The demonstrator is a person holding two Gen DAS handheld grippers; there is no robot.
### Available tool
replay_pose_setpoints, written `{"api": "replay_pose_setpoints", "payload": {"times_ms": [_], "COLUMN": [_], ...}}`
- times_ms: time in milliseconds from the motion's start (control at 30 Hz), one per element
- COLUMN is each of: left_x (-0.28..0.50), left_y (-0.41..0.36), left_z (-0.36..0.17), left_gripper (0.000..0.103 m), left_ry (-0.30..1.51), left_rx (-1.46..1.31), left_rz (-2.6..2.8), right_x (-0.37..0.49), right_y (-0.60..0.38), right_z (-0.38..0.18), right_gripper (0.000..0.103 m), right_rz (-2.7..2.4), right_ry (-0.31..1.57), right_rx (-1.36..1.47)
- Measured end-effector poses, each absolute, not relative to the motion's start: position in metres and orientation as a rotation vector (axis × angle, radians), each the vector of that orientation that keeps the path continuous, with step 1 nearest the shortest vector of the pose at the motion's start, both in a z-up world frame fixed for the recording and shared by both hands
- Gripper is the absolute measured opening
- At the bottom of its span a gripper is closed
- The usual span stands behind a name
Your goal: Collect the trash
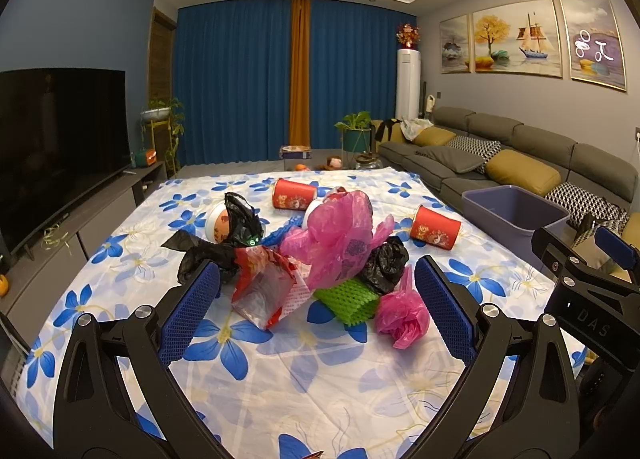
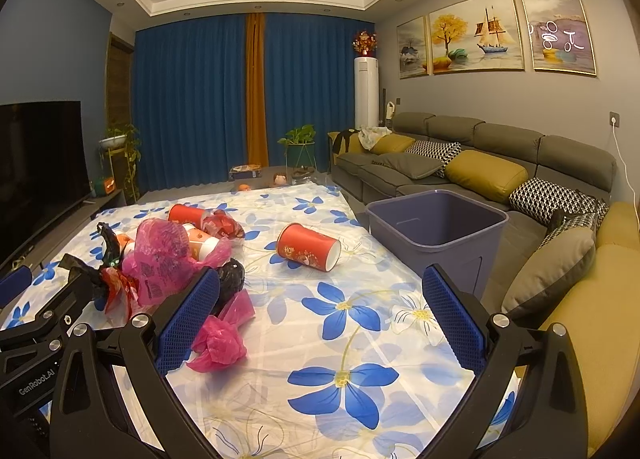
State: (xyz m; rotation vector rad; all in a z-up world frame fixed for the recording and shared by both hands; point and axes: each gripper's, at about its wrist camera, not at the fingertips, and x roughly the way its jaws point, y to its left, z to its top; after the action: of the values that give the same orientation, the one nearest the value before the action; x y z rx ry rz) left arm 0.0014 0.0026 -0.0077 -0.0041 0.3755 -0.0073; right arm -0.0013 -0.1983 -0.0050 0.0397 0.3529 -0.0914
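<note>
A flowered cloth covers the bench. A purple bin stands at its right edge. Mid-bench lies a trash heap, red cups around. Left tongs and right tongs gape wide, empty.

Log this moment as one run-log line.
left gripper: open, empty | right gripper: open, empty | crumpled plastic trash pile: on floral cloth | grey plastic bin: empty
</note>
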Motion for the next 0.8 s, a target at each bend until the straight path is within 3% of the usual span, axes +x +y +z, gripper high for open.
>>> {"api": "replay_pose_setpoints", "payload": {"times_ms": [800], "left_x": [0.0022], "left_y": [0.001], "left_z": [-0.0122], "left_gripper": [0.097], "left_ry": [0.387], "left_rx": [-0.007], "left_rz": [-0.001], "right_x": [0.0015], "right_y": [-0.1993], "right_z": [-0.0083], "right_gripper": [0.098], "right_rz": [-0.099], "right_ry": [0.361], "right_rx": [0.058]}}
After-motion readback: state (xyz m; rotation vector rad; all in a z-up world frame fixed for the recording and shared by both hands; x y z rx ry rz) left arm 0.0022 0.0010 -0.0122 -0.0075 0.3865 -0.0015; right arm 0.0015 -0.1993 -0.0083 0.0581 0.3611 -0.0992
